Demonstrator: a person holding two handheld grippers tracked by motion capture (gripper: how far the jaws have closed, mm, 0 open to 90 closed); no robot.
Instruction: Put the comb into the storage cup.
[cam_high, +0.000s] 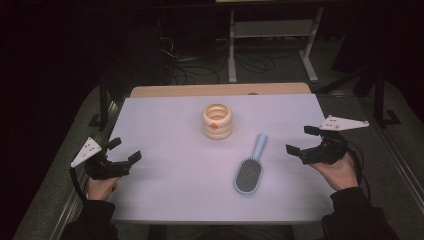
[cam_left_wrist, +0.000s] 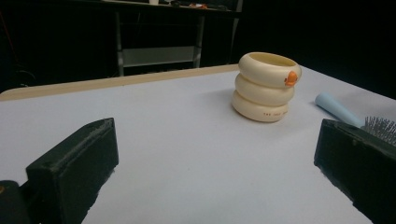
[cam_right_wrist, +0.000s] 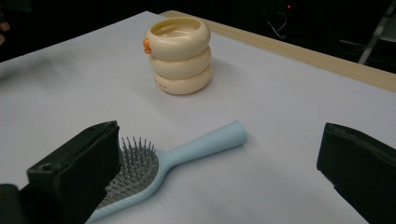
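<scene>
So in the high view we've got a white desk (cam_high: 175, 170) taking up the middle of the frame, with a strip of bare wood along its far edge. Just above centre sits a cream holder (cam_high: 217, 121) that looks like three fat rings stacked up, open at the top, with a little orange bump on the side facing us. Lower and a bit to the right of it lies a light blue hairbrush (cam_high: 251, 167), bristles up, head toward the bottom of the frame and handle angled up toward the holder. We'd call the two near each other but not touching.

The left gripper (cam_high: 120, 152) is over at the lower left of the frame, right at the desk's edge, held in a hand (cam_high: 101, 187), and its jaws are spread wide with nothing between them. The right gripper (cam_high: 302, 140) mirrors it at the right edge, in the other hand (cam_high: 341, 172), jaws also wide apart and holding nothing.

From the left gripper view the holder stands upright in the upper right, with the brush handle poking in at the right edge behind the jaw. In the right gripper view the brush lies across the lower left, its head partly tucked behind the left jaw, and the holder stands above it in the upper middle.

Behind the desk it's dark floor, some cables and a metal frame (cam_high: 272, 45).
</scene>
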